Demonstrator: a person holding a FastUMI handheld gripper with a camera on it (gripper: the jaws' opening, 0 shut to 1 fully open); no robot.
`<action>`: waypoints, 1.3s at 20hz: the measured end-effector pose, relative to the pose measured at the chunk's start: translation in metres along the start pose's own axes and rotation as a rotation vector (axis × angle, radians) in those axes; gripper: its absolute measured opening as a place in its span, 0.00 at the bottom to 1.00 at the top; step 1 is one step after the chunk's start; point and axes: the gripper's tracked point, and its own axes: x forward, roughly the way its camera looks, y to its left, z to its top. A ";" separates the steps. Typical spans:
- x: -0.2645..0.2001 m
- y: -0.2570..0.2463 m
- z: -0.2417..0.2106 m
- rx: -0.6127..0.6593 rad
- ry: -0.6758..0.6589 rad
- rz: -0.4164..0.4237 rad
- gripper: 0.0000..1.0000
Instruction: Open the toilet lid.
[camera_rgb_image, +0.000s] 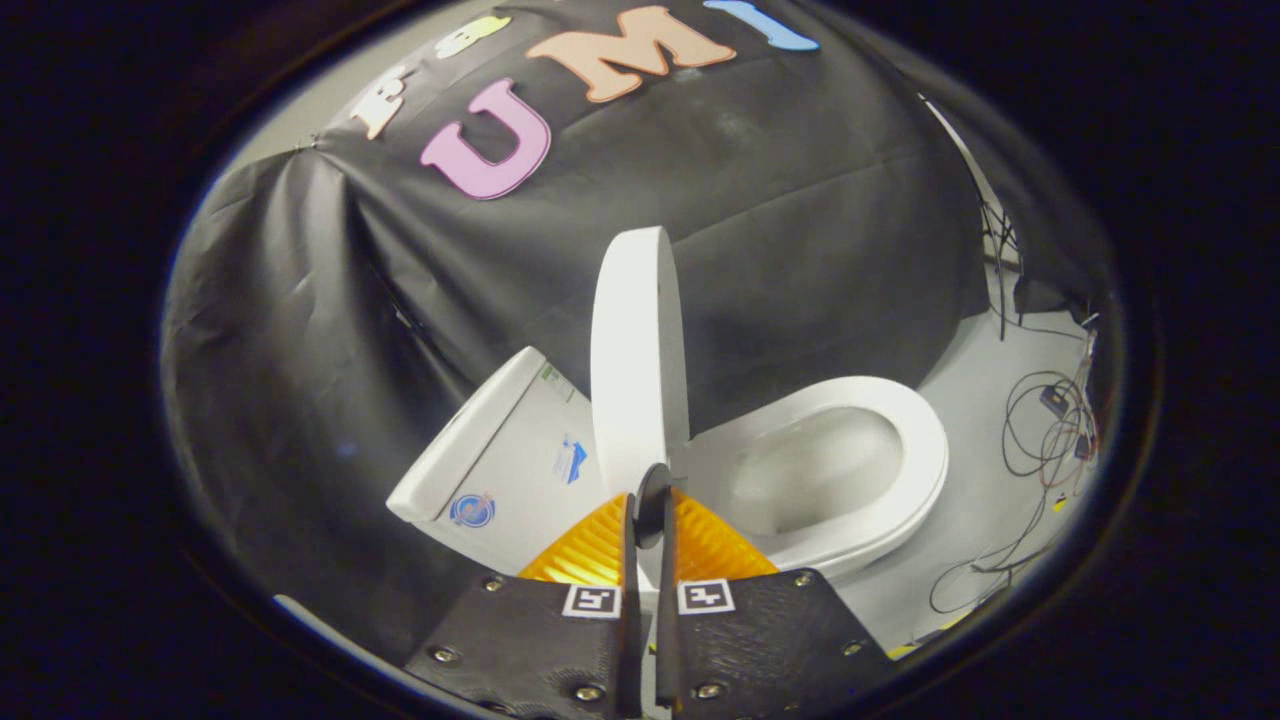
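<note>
While upright, lid (638, 350) edge sits pinched between gripper (648, 510) fingers.

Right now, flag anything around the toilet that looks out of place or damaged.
Nothing looks broken or spilled. The toilet lid stands raised edge-on, its lower edge pinched in the claw. The seat lies down on the bowl. Loose cables sprawl untidily on the floor beyond the toilet.

The white lid (638, 350) stands raised on edge, nearly upright, between tank (510, 460) and open seat (915, 440); its lower edge sits between the nearly closed tongs (648, 520).
</note>
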 end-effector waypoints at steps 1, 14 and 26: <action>0.001 0.003 0.000 -0.008 -0.005 -0.002 0.07; 0.005 0.049 -0.009 -0.133 -0.052 0.032 0.07; 0.009 0.084 -0.018 -0.198 -0.071 0.107 0.07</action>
